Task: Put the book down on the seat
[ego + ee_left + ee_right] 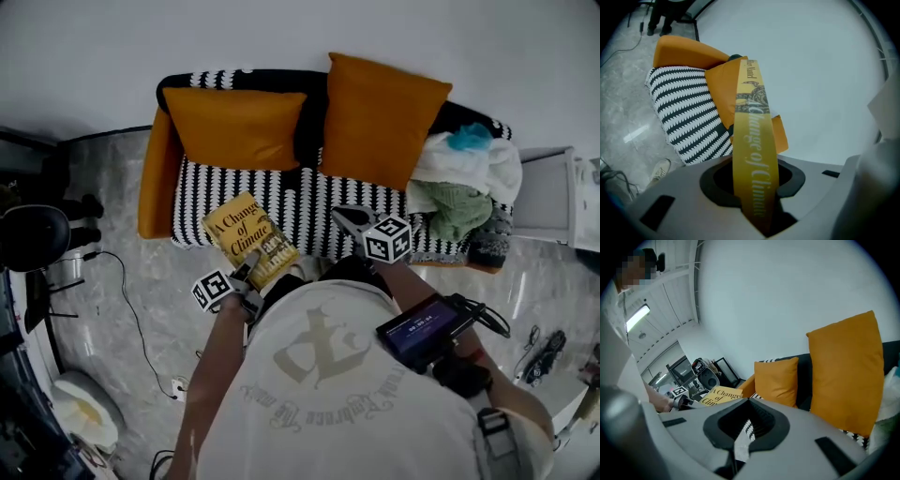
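Fingers of my left gripper [759, 220] are clamped on the yellow paperback book with "A Change of Climate" printed on its cover [752, 140]. They pinch it at its near end with the spine turned toward me, so the rest of the book rises away at 12 o'clock from the grip. On my right gripper [740, 446] the fingers stand almost together, with only a thin slit between them and nothing in it. That gripper hangs off at 3 o'clock from the book, well apart from it, and has no part in the hold. From the head view I judge the task a good way along but not finished. The book is over the front edge of the black-and-white zigzag sofa seat [309, 202], on its left half, at 6 o'clock from the flat orange square cushion [234, 127] leaning on the backrest. It looks tilted rather than flat, and I cannot tell whether its far end touches the fabric. What is left, as I see it, is to lay it flat on bare seat and let go. The heap of white and green clothes [464, 187] sits far off at 3 o'clock, so it should not be in the way.
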